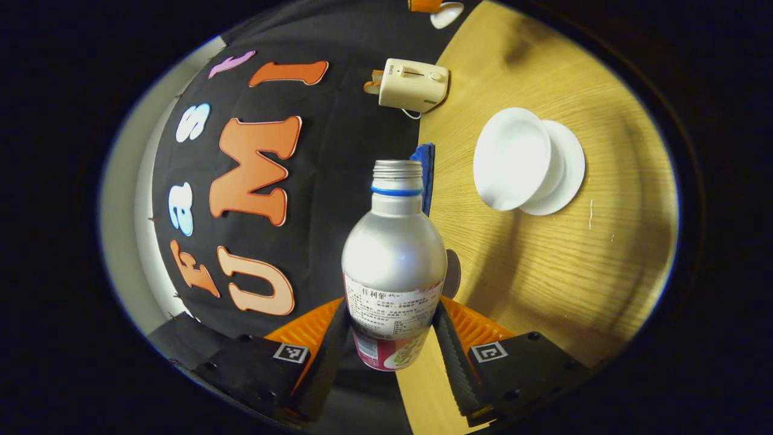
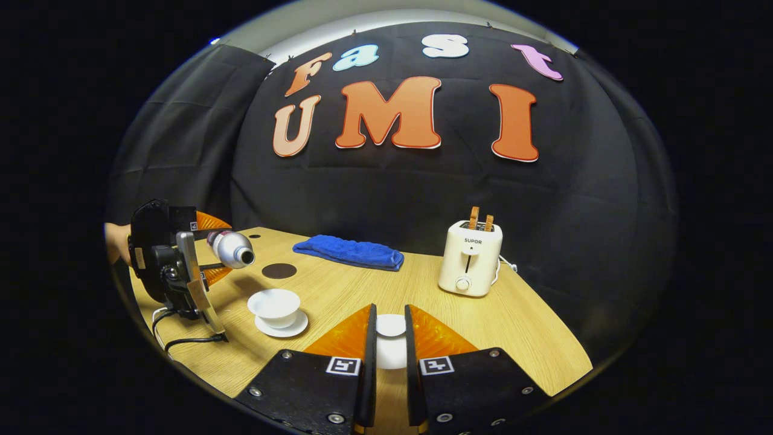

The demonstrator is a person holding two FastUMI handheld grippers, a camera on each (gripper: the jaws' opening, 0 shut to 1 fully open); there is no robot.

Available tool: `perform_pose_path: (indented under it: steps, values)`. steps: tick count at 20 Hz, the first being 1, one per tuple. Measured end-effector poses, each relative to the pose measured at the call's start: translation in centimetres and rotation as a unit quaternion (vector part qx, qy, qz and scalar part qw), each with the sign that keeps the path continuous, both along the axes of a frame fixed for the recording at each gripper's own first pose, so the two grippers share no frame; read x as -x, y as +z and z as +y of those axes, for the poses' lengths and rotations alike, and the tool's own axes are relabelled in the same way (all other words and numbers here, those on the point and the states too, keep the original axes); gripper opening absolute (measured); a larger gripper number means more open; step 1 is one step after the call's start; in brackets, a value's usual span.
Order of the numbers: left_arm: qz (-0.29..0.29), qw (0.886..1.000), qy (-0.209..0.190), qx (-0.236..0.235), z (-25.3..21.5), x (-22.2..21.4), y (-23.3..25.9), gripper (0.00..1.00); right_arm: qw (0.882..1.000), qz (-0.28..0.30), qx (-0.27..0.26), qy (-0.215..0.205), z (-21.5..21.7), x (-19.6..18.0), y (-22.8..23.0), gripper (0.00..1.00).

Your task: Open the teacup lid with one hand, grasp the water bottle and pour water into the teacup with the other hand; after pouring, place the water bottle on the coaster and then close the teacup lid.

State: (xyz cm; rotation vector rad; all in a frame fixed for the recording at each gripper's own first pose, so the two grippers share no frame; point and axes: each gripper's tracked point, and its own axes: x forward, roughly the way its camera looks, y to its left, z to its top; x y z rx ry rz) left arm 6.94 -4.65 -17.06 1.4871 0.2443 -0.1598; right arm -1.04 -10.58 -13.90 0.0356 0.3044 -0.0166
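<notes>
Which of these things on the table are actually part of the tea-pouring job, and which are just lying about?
Part of the job:
water bottle, held tipped in the left gripper
teacup on its saucer, open
teacup lid, held in the right gripper
coaster

Just lying about:
toaster
blue cloth

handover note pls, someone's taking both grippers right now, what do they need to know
Left gripper: shut on the uncapped silver metal water bottle, tipped roughly sideways, mouth toward the open white porcelain teacup on its white saucer.
Right gripper: shut on the white teacup lid, held above the wooden table.
The dark round coaster lies bare behind the cup.
Done: lid off, bottle grasped and tilted.
Left: pour (no stream visible), stand bottle on coaster, replace lid.
</notes>
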Motion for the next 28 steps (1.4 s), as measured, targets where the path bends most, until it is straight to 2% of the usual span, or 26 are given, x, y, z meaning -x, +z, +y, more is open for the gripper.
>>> perform_pose_path:
  steps: [3,4,5,6,10,11,12,13,16,19,21,23,25,26,27,28]
  values:
    - [-0.012,0.999,-0.010,-0.032,-0.2,0.2,0.9,0.79,1.000,0.000,0.001,-0.002,-0.2,0.2,0.0,0.21]
    - [-0.016,0.999,-0.017,-0.043,-0.4,0.2,1.2,0.87,1.000,0.002,0.000,-0.003,-0.3,0.3,0.0,0.21]
    - [-0.021,0.998,-0.023,-0.062,-0.6,0.2,1.6,0.79,1.000,0.005,0.001,-0.002,-0.4,0.6,-0.1,0.21]
    - [-0.027,0.996,-0.032,-0.081,-0.9,0.0,2.2,0.86,1.000,0.006,0.005,-0.003,-0.5,0.7,-0.1,0.22]
    - [-0.035,0.990,-0.056,-0.121,-1.9,-0.4,3.6,0.82,1.000,0.004,0.014,-0.009,-1.3,1.5,0.4,0.22]
    - [-0.038,0.988,-0.061,-0.134,-2.1,-0.3,4.0,0.79,1.000,0.003,0.014,-0.011,-1.4,1.7,0.5,0.21]
    - [-0.038,0.987,-0.063,-0.145,-2.2,-0.3,4.2,0.83,1.000,0.002,0.016,-0.013,-1.6,1.8,0.7,0.22]
    - [-0.035,0.985,-0.065,-0.157,-2.2,-0.3,4.2,0.80,1.000,0.001,0.017,-0.016,-1.9,2.0,0.8,0.22]
    - [-0.031,0.980,-0.069,-0.186,-2.5,-0.4,4.7,0.80,1.000,0.005,0.022,-0.020,-2.3,2.6,0.8,0.21]
    - [-0.032,0.974,-0.074,-0.210,-2.5,-0.4,5.0,0.79,0.999,0.005,0.025,-0.024,-2.6,3.1,1.0,0.22]
    - [-0.036,0.971,-0.079,-0.223,-2.8,-0.4,5.4,0.83,0.999,0.005,0.027,-0.025,-2.8,3.4,1.0,0.22]
    - [-0.041,0.968,-0.081,-0.233,-2.8,-0.6,5.7,0.80,0.999,0.006,0.028,-0.027,-3.0,3.6,1.1,0.22]
    - [-0.045,0.966,-0.082,-0.240,-2.7,-0.7,6.2,0.86,0.999,0.007,0.026,-0.028,-3.1,3.8,0.9,0.22]
    - [-0.047,0.965,-0.083,-0.244,-2.7,-0.8,6.4,0.80,0.999,0.007,0.026,-0.030,-3.2,3.7,1.0,0.21]
    - [-0.049,0.964,-0.082,-0.248,-2.7,-1.3,6.9,0.86,0.999,0.008,0.027,-0.029,-3.1,3.8,1.0,0.22]
    - [-0.051,0.963,-0.083,-0.253,-2.9,-1.6,7.1,0.80,0.999,0.008,0.028,-0.029,-3.2,3.7,1.0,0.22]
